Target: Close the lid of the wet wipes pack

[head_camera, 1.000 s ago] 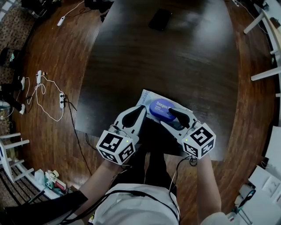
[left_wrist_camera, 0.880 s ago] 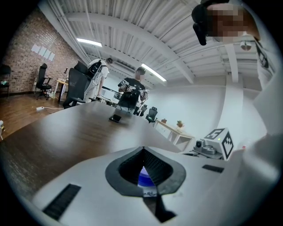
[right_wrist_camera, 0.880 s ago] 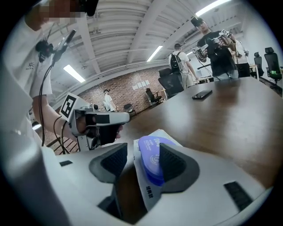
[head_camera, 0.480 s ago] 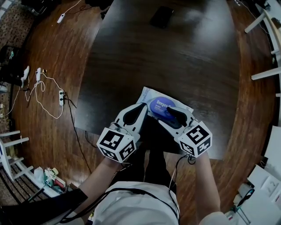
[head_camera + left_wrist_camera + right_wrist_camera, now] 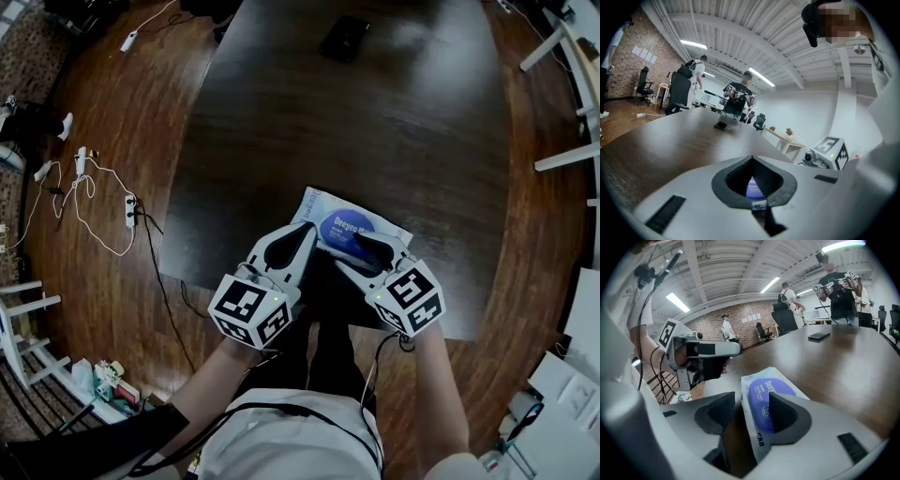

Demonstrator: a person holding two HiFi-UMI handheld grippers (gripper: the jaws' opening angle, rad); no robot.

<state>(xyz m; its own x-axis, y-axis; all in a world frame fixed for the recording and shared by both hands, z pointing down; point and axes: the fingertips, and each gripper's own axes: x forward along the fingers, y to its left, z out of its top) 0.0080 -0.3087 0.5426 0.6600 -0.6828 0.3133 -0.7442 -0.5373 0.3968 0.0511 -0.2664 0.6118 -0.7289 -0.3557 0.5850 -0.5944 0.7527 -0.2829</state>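
**Q:** Where is the pack lying, and what are your jaws doing?

**A:** The wet wipes pack is lying flat at the near edge of the dark tabletop, right in front of me, with its purple lid facing up. My left gripper is sitting at the pack's left edge with its jaws closed tip to tip and clamping nothing. A sliver of purple is showing through the hollow behind the tips. My right gripper is standing with its jaws apart, straddling the near edge of the pack. One jaw is lying over the lid and the other is just off the pack's side.

**Q:** Is the lid latched yet?

**A:** I am not able to tell. It is looking flat against the pack, but no view is showing the catch.

**Q:** So how are you finishing the job cleanly?

**A:** As I judge it, the pack is soft and light, so a push is likely to slide it towards the table edge. I am planning to steady it from the left with the closed jaws. With the right jaw that is on the lid, I am planning to press straight down on the front lip rather than the hinge side. I would be pressing firmly but briefly, so the pouch is not getting squashed.
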